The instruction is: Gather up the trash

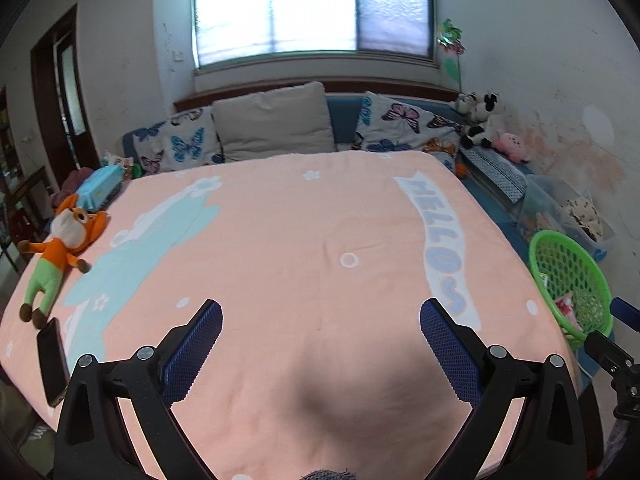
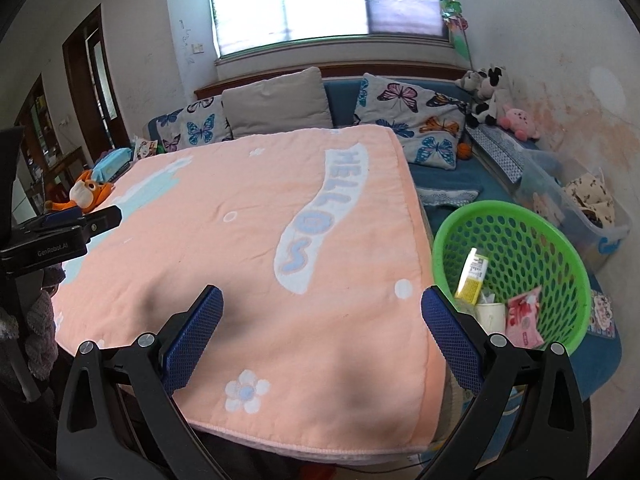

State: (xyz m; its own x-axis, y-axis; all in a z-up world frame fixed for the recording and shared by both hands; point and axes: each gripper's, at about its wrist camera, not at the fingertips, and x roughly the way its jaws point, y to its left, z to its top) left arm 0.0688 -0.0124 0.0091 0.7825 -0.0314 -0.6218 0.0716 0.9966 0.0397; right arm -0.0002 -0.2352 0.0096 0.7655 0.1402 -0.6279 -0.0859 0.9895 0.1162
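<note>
Trash (image 2: 520, 314) in basket (image 2: 568, 240); gripper (image 2: 320, 332) wide, unladen.

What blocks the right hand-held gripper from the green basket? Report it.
Nothing visible does. The right hand-held gripper is open and empty over the pink blanket; the green basket, already holding trash, sits just to its right, beside the blanket's edge, with open space between.

Blanket (image 2: 248, 272) is soft matt terry-like cloth, peach with woven pattern. Basket (image 2: 568, 240) is glossy green perforated plastic holding a paper cup (image 2: 491, 314) and shiny wrappers (image 2: 522, 316). Gripper pads (image 1: 196, 348) are blue textured rubber on matt black plastic arms; phone (image 1: 53, 360) is glossy black.
</note>
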